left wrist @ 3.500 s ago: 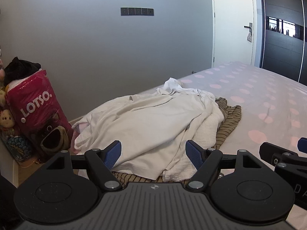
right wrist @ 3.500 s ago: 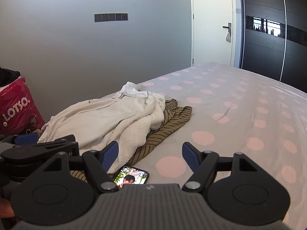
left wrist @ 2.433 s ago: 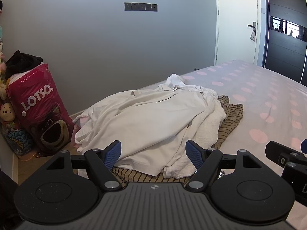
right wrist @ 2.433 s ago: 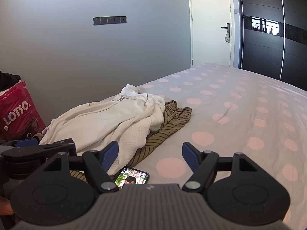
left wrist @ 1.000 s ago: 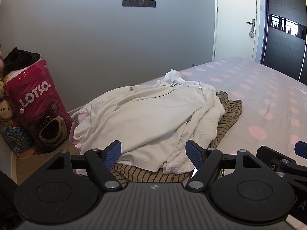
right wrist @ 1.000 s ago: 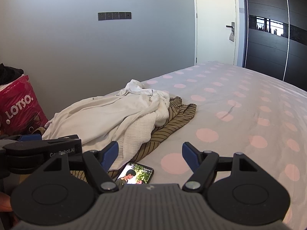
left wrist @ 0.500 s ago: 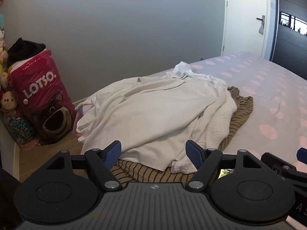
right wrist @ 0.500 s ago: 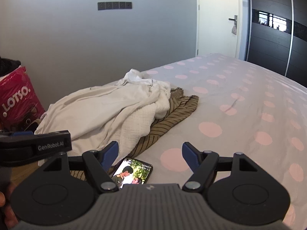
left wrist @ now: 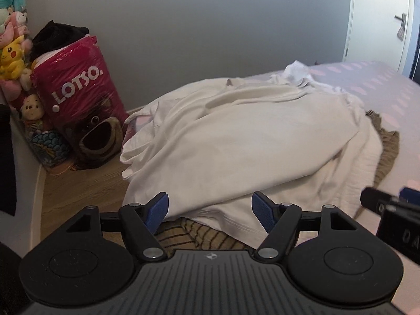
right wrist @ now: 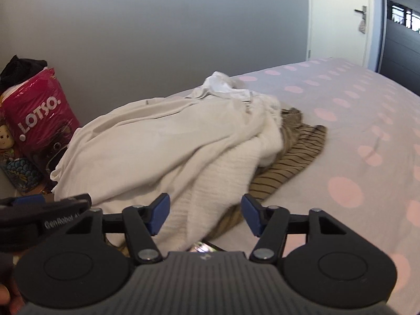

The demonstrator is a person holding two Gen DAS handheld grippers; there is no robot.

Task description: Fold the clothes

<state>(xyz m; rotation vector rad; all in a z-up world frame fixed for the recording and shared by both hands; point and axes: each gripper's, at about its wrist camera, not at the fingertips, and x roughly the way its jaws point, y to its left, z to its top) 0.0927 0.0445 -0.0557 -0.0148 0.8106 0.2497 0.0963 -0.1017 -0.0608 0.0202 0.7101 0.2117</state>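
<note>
A heap of clothes lies on the near corner of the bed: a smooth cream garment [left wrist: 249, 141] [right wrist: 157, 147] on top, a white waffle-knit piece [right wrist: 223, 173] beside it, and a brown striped garment [right wrist: 296, 155] [left wrist: 199, 233] underneath. My left gripper [left wrist: 210, 210] hovers just over the cream garment's near hem, its jaws closing slightly, nothing pressed between the pads. My right gripper [right wrist: 204, 212] hangs over the waffle-knit edge, its jaws closing, pads not pressing on cloth. Each gripper shows at the edge of the other's view.
A phone [right wrist: 204, 246] with a lit screen lies on the bed under my right gripper. A pink LOTSO bag [left wrist: 78, 99], plush toys [left wrist: 11, 52] and wooden floor [left wrist: 78, 183] are at the left. The dotted bedsheet [right wrist: 354, 131] stretches right; door [right wrist: 338, 15] beyond.
Both grippers moved forward and down toward the clothes heap, which now looms larger. The right jaws have narrowed visibly; the left jaws narrowed slightly.
</note>
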